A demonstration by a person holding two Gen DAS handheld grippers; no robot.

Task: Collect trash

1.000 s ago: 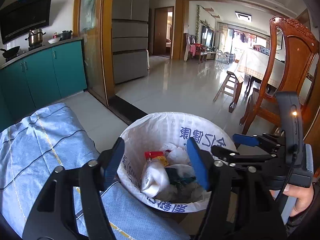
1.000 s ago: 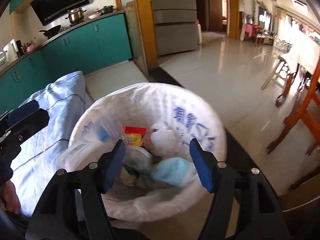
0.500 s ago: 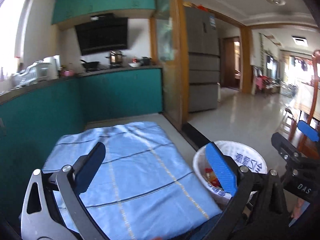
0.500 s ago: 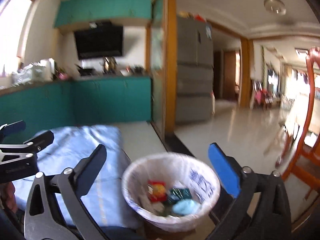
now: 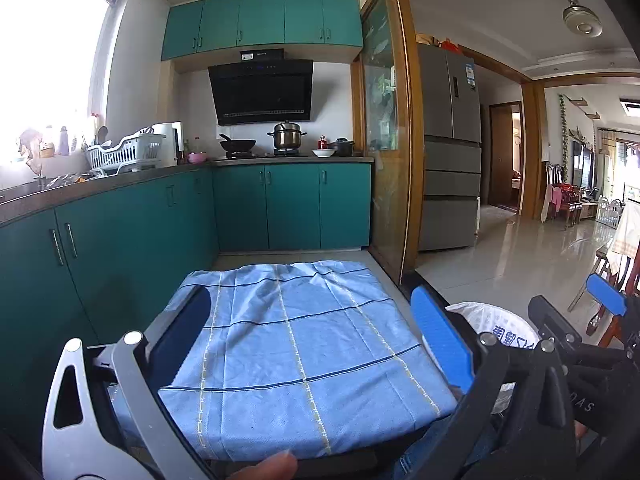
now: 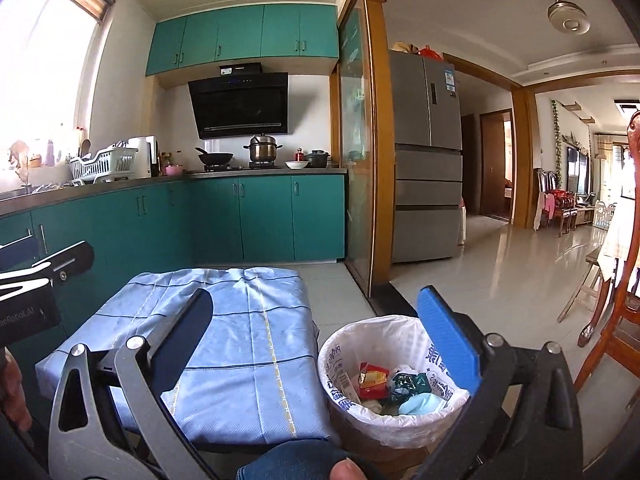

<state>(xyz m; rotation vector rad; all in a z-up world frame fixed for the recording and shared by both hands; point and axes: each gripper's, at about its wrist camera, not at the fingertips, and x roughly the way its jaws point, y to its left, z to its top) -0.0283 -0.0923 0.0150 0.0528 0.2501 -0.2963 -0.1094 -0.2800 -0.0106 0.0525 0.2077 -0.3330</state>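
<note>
1. The left tongs (image 5: 320, 344) stand spread wide with nothing between them, raised over the blue checked cloth (image 5: 304, 336) that covers the low desk (image 6: 256, 447). In the second before this their jaws were opening, over the bin and with nothing pinched. No trash lies on the cloth in either view.
2. The right tongs (image 6: 324, 344) are likewise spread and empty, and their jaws too have just been opening. They look across the cloth's right edge and down into the bin.
3. The waste bin (image 6: 394, 376) stands on the floor just beside the desk's right side, lined with a white printed bag (image 6: 436, 368).
4. Inside lie the collected pieces: a red-and-yellow wrapper (image 6: 372, 380), a dark green crumpled wrapper (image 6: 408, 384), a pale blue wad (image 6: 420, 404).
5. I judge all of these light, soft and crushable, the foil slippery. A pinch on a raised fold would hold best.
6. The bag is thin and would tear if pulled hard. Its turned-over rim is the likely place to gather it.
</note>
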